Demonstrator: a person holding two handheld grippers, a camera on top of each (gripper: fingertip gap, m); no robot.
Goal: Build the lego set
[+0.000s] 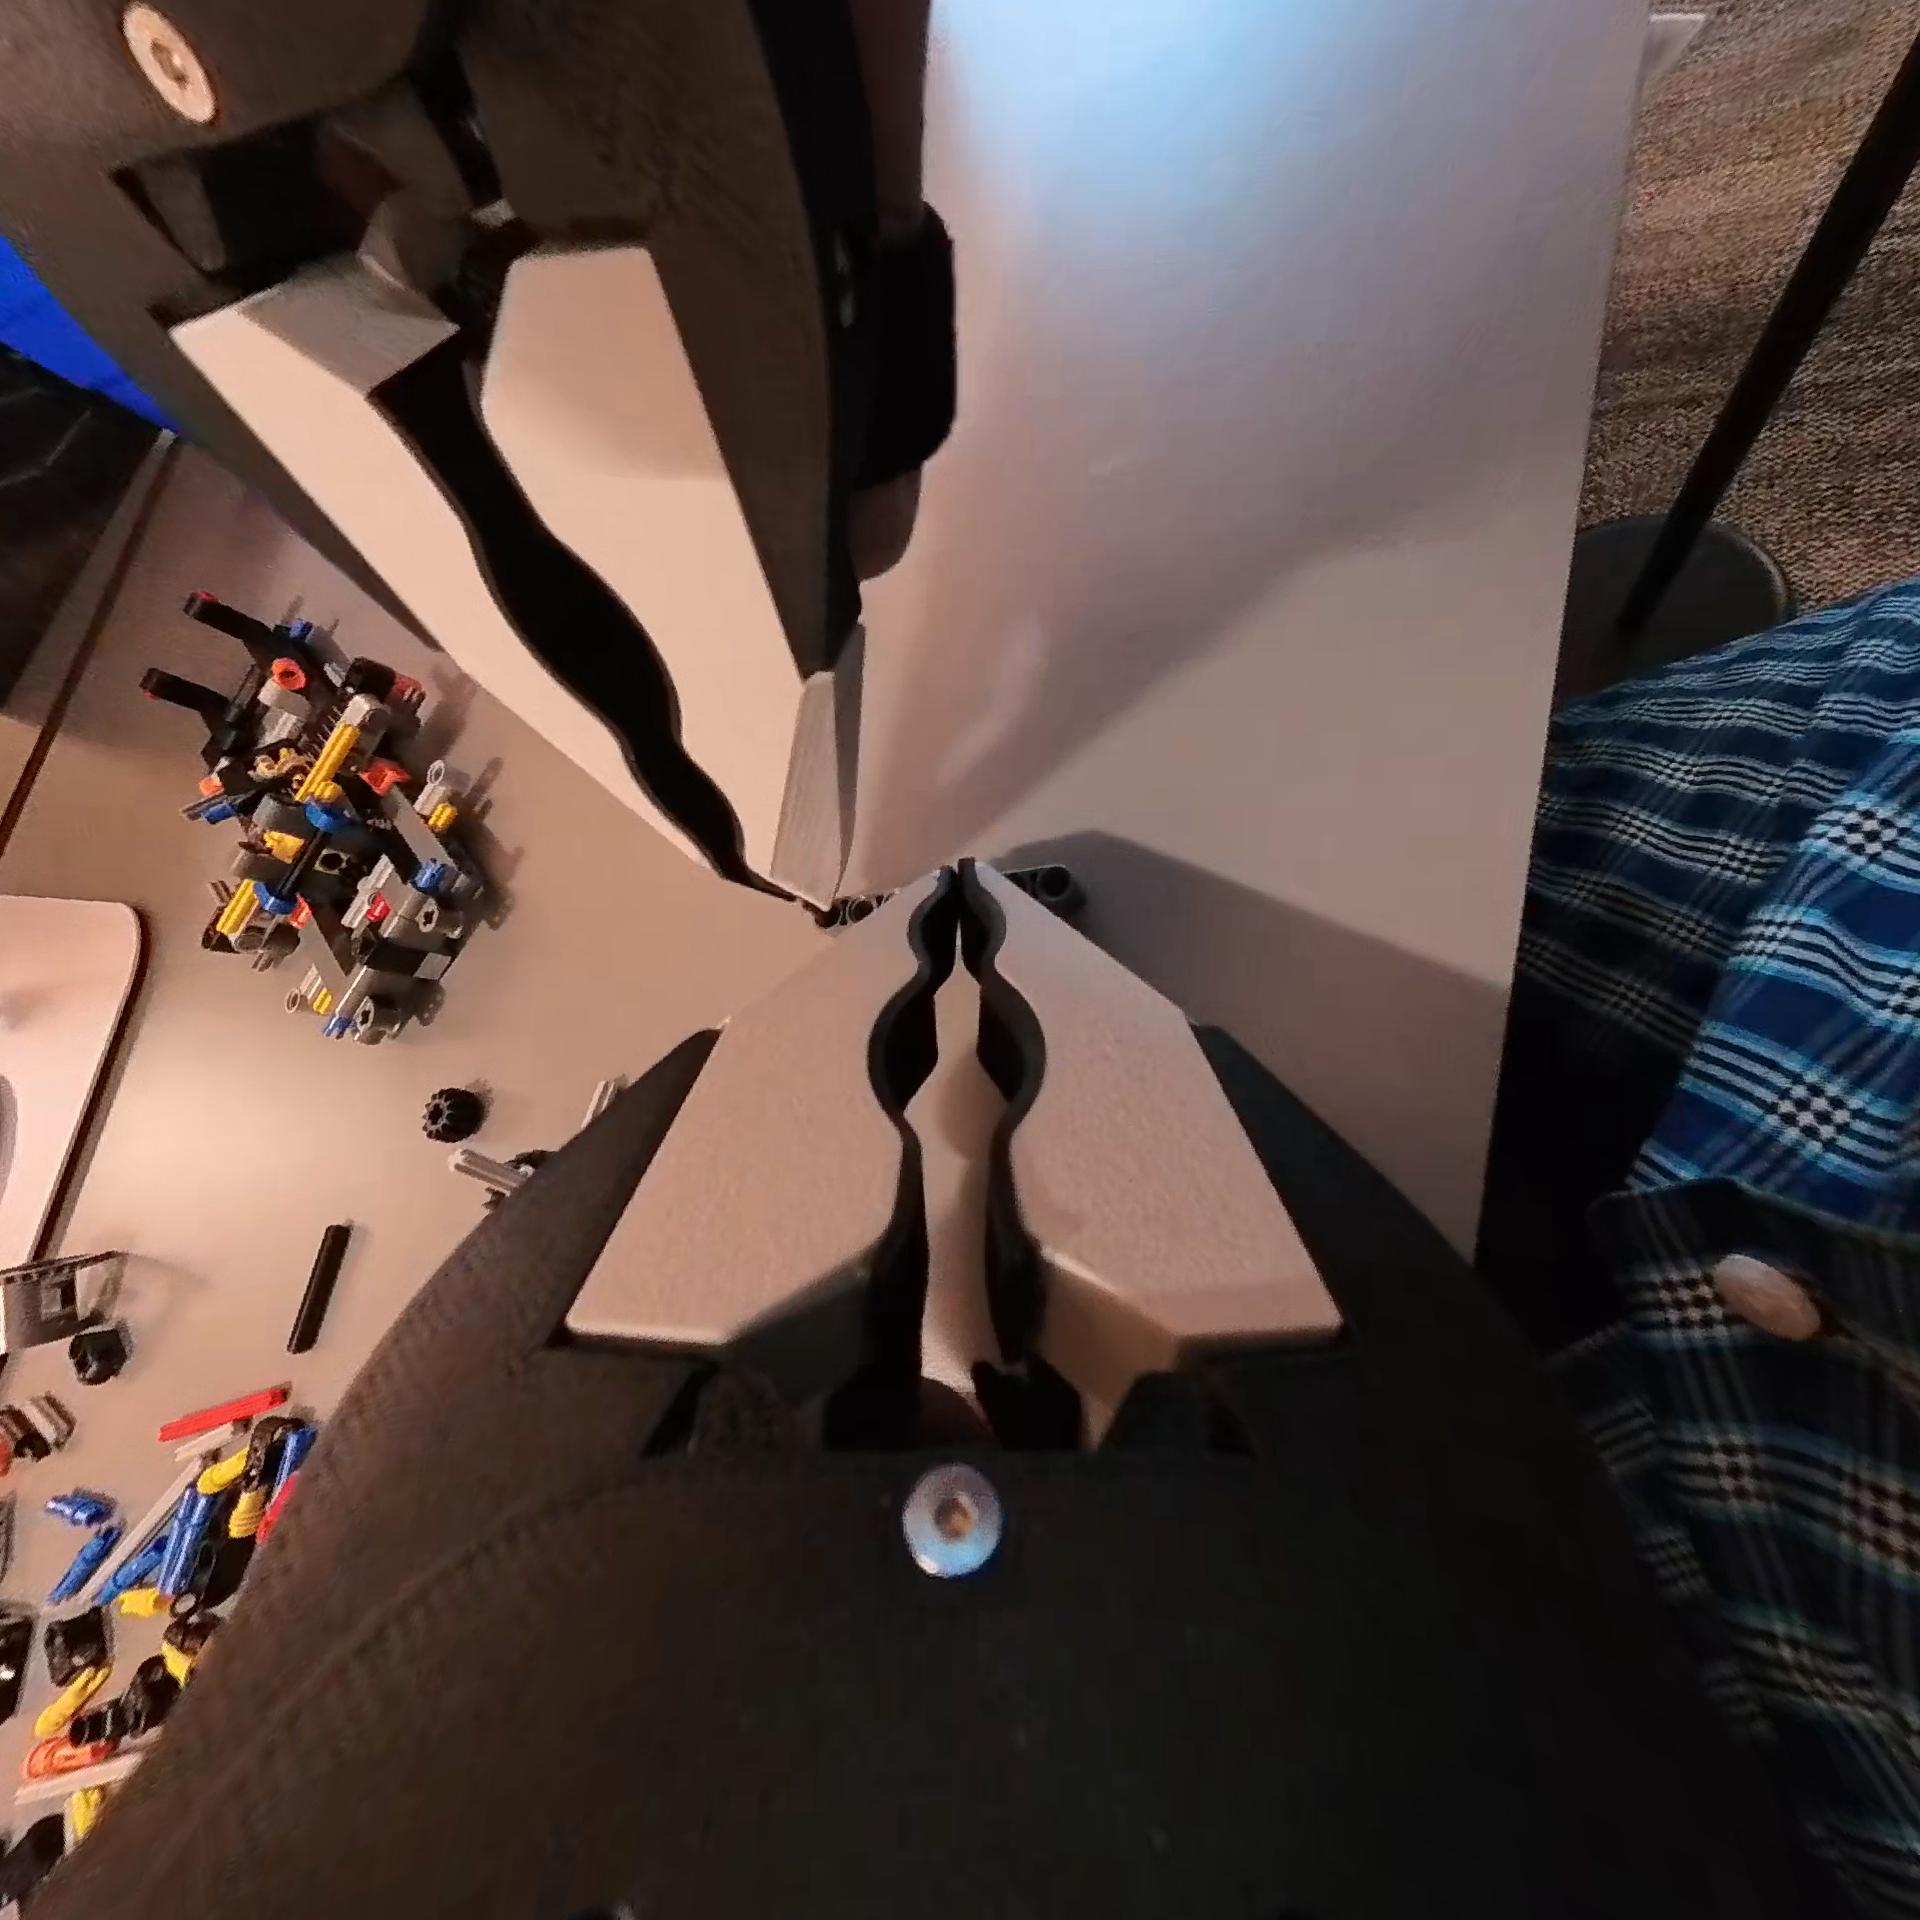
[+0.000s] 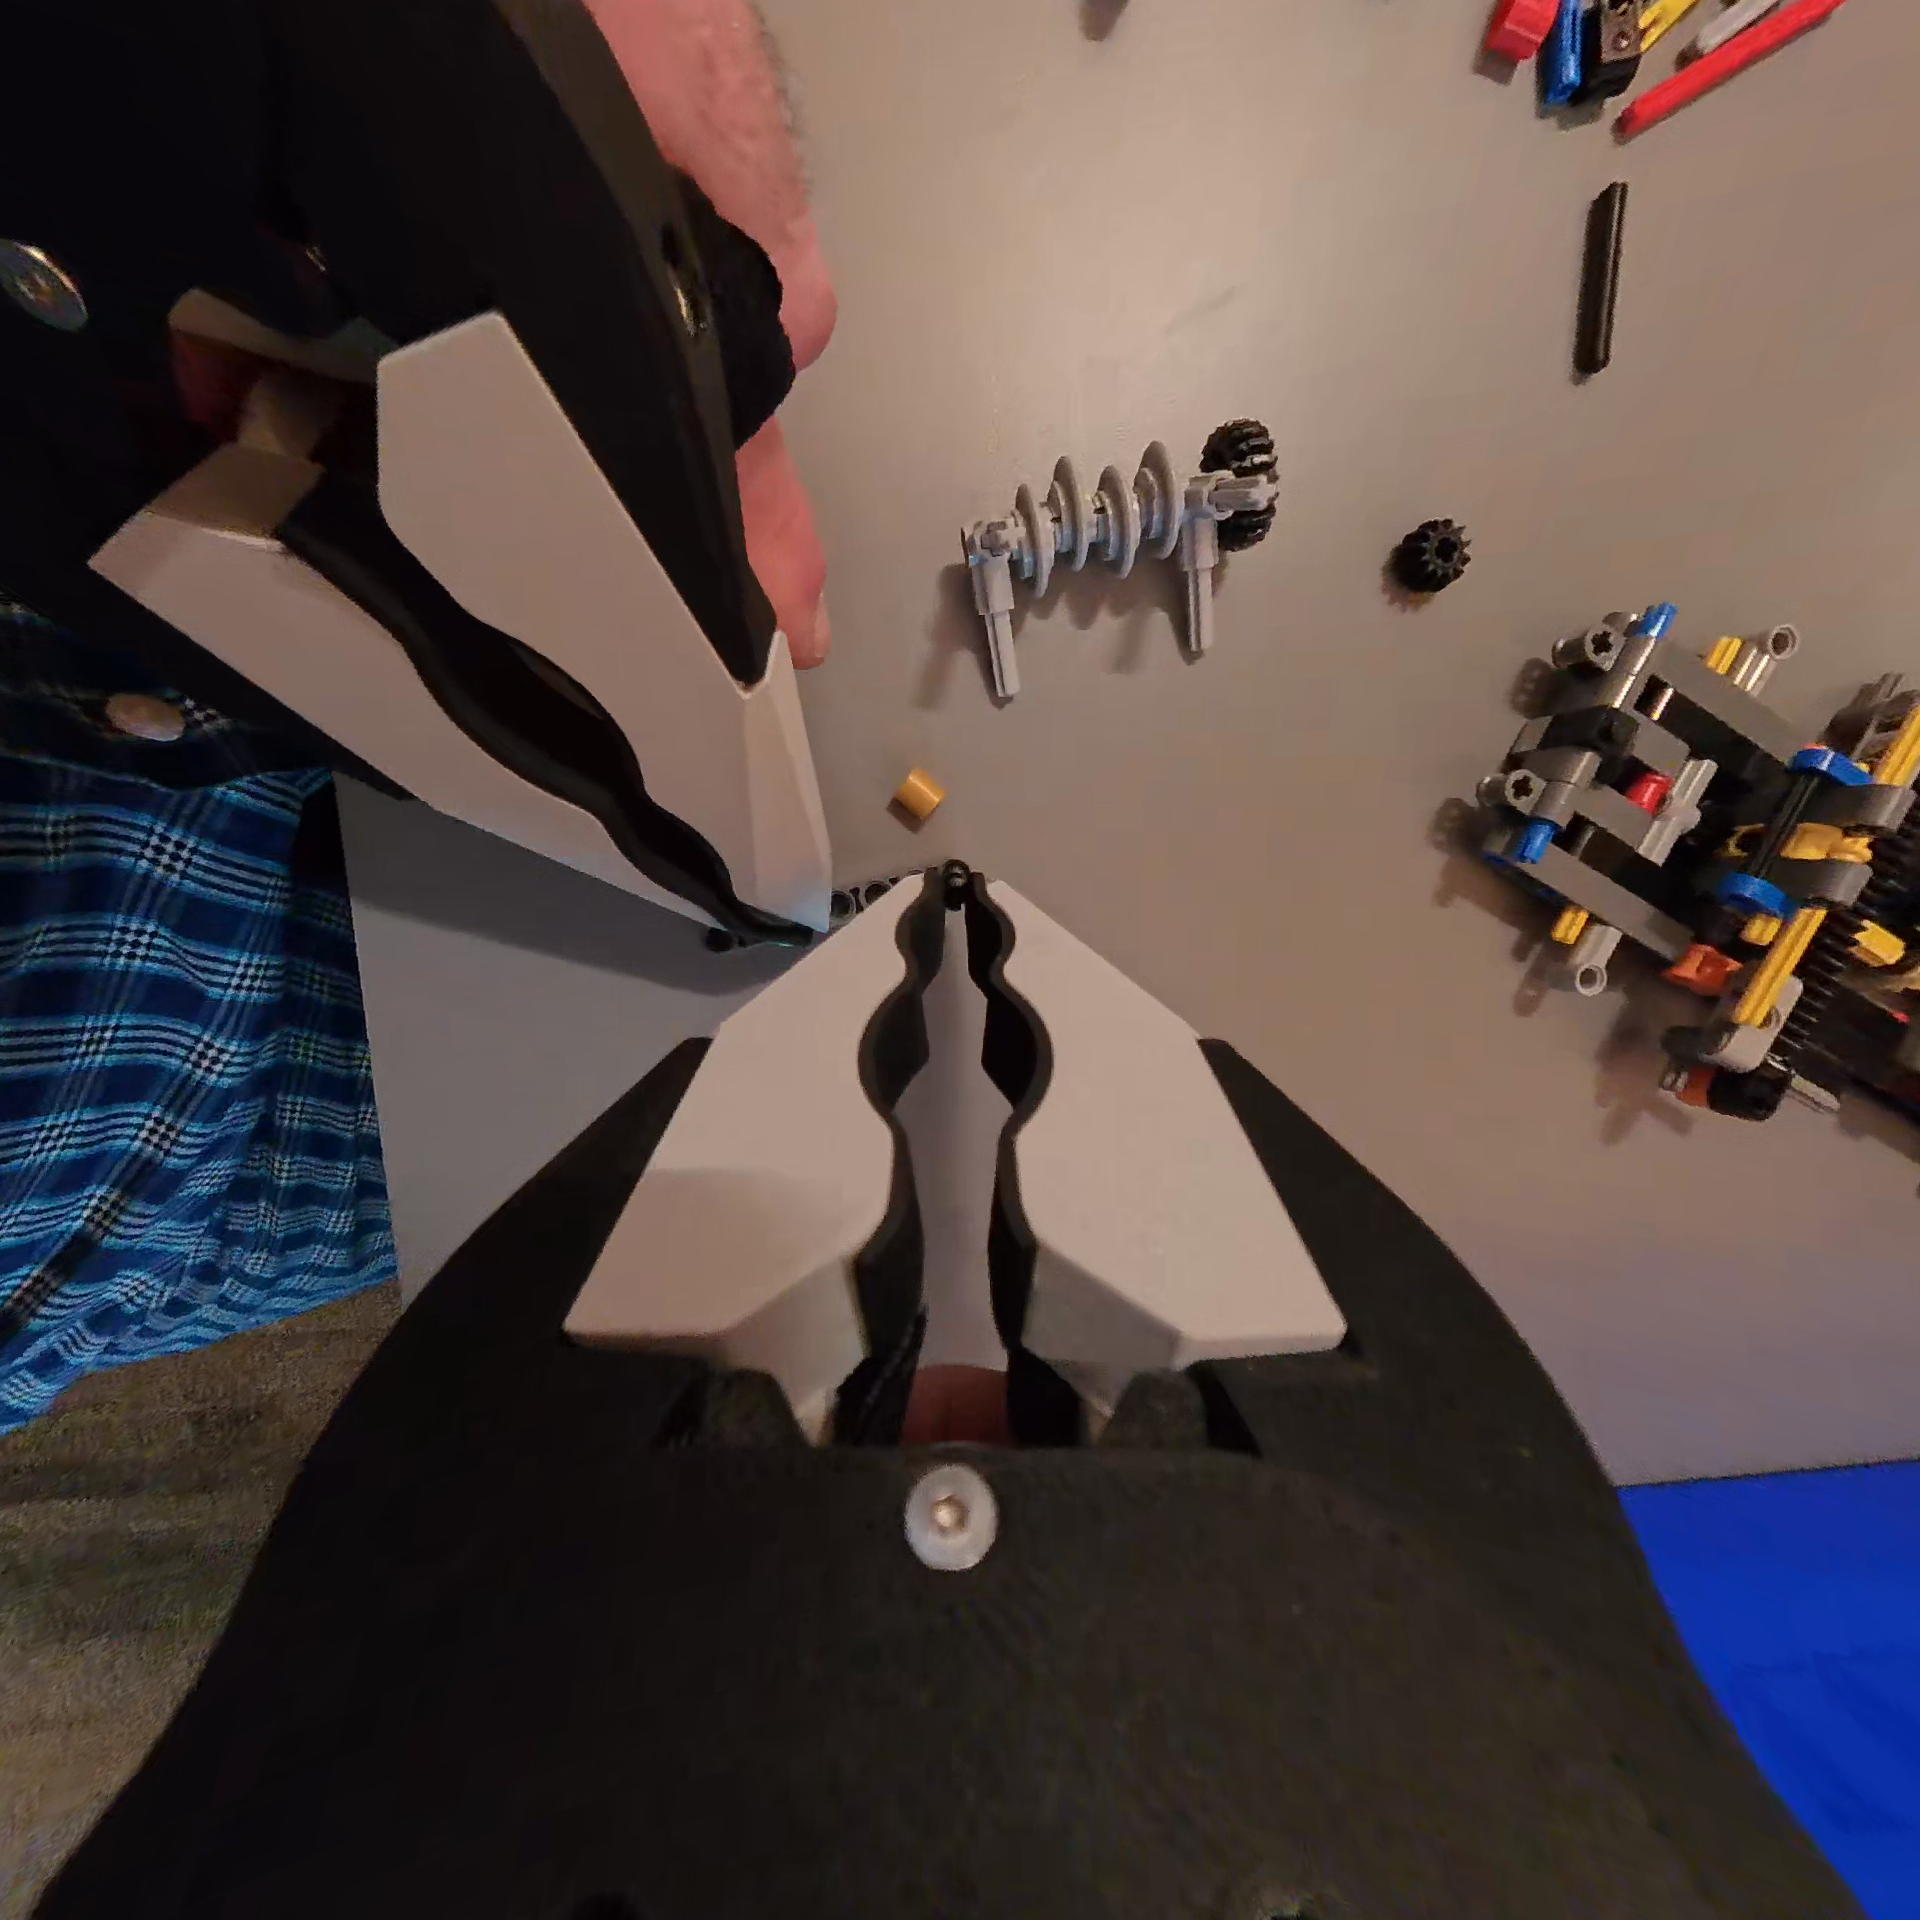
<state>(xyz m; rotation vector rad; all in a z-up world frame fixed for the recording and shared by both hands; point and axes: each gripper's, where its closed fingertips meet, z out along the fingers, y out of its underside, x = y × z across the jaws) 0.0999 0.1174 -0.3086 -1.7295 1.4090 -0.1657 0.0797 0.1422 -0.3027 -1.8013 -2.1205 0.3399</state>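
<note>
A: Left wrist view: your left gripper (image 1: 958, 883) has its fingers closed on a black perforated beam (image 1: 1049, 883), whose holed end shows just beyond the tips; your right gripper (image 1: 805, 902) comes in from the upper left with its tips meeting the same beam.

B: Right wrist view: your right gripper (image 2: 954, 881) has its fingers closed on a small black pin (image 2: 954, 878) at the very tips; your left gripper (image 2: 800, 925) enters from the left, its tips on the black perforated beam (image 2: 868, 896); whether pin and beam touch cannot be told.

A: The tabletop (image 2: 1143, 260) carries the partly built lego assembly (image 2: 1714, 862) well to the right; a grey worm-gear subassembly (image 2: 1112, 530) lies near the middle; a black gear (image 2: 1429, 556) sits between them.

B: A small tan bush (image 2: 920, 798) lies just beside the tips; a black axle (image 2: 1600, 275) and loose coloured pieces (image 2: 1621, 52) lie farther off.
</note>
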